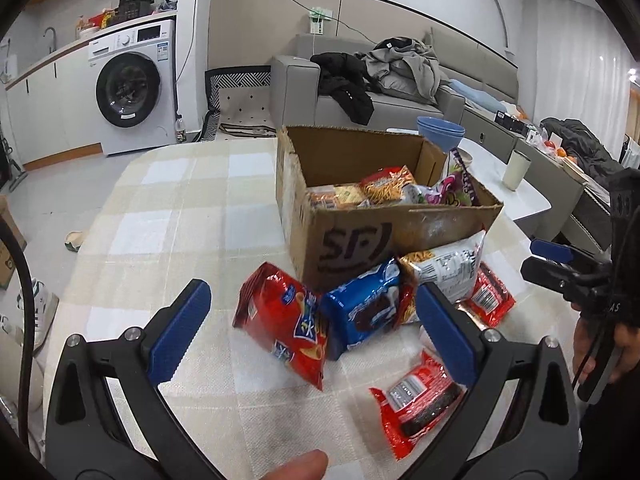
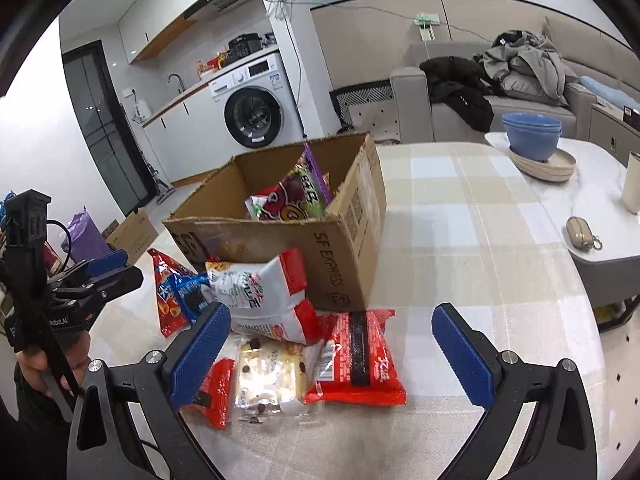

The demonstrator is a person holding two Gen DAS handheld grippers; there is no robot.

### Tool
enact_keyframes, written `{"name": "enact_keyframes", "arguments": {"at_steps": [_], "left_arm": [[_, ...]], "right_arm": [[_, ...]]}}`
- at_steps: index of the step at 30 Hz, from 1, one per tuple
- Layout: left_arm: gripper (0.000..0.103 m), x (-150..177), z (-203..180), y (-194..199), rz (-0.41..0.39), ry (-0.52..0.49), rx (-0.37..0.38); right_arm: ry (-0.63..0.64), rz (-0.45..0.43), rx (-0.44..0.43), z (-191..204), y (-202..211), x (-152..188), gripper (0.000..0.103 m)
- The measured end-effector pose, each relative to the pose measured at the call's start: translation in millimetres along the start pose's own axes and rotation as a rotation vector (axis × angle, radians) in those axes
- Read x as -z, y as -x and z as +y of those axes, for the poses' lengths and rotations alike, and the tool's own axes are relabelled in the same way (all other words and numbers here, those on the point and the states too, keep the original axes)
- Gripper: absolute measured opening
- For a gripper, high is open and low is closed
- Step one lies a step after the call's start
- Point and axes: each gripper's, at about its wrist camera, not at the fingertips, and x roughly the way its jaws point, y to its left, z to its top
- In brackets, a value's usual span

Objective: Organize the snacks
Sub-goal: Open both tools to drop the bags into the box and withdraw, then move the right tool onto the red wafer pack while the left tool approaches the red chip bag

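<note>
An open cardboard box (image 1: 352,236) stands on the checked tablecloth and holds several snack packs. It also shows in the right wrist view (image 2: 344,248). In front of it lie a red chip bag (image 1: 286,322), a blue cookie pack (image 1: 362,308), a white noodle bag (image 1: 448,266) and red wafer packs (image 1: 416,400). My left gripper (image 1: 312,332) is open and empty, its jaws either side of the red bag and blue pack, above them. My right gripper (image 2: 332,344) is open and empty over a red wafer pack (image 2: 360,360) and a clear biscuit pack (image 2: 268,376). The white noodle bag (image 2: 264,292) leans on the box.
Blue bowls (image 2: 532,136) on a woven tray, a cream cup (image 2: 632,184) and a small tan pouch (image 2: 580,232) stand on the white side table at right. A washing machine (image 1: 132,88) and a sofa with clothes (image 1: 400,72) are behind.
</note>
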Motion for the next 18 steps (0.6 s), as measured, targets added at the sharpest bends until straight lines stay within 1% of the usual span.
{"name": "enact_keyframes", "arguments": {"at_steps": [5,9,14,18], "left_arm": [[0.102,6.6,3.9,-6.5,0.004,-0.01,0.003],[0.102,10.5,8.4,-15.9,-0.001,-0.012,0.017],[0.102,13.4,15.6,-27.1,-0.004,-0.004,0.006],[0.102,17.1,19.2,-37.0,0.019,-0.001,-0.005]], "right_arm": [[-0.017,0.021,0.024,-5.4,-5.2,0.8,0.102],[-0.028,0.03,0.011,-7.0,-6.7,2.7,0.102],[-0.006,0.032,0.009,-4.4,-7.8,5.2,0.102],[-0.006,0.058,0.013,-5.2,-14.6,7.7,0.102]]}}
